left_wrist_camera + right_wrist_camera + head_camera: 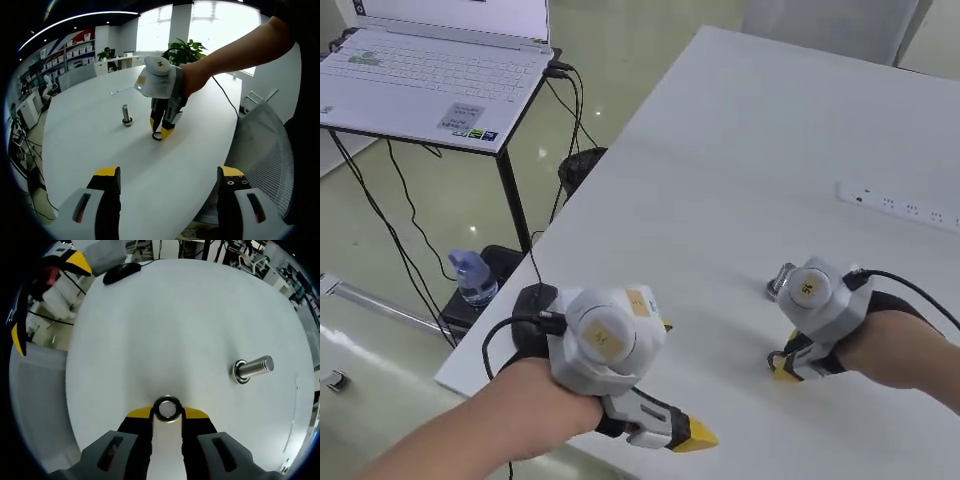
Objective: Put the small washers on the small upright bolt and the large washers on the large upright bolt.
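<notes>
- Steel washer [167, 409] sits pinched in the closed jaws of the right gripper [162, 131], low at the white desk [740, 180];
- upright bolt [254, 366] stands near, on the far side of those jaws, axis vertical; the washer likely has to rise above its tip;
- left gripper [168, 172] hangs farther off at the near left, jaws wide apart, empty.

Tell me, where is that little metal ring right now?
In the right gripper view, the washer is held between the right gripper's yellow tips at the white table, left of the upright bolt.
</notes>
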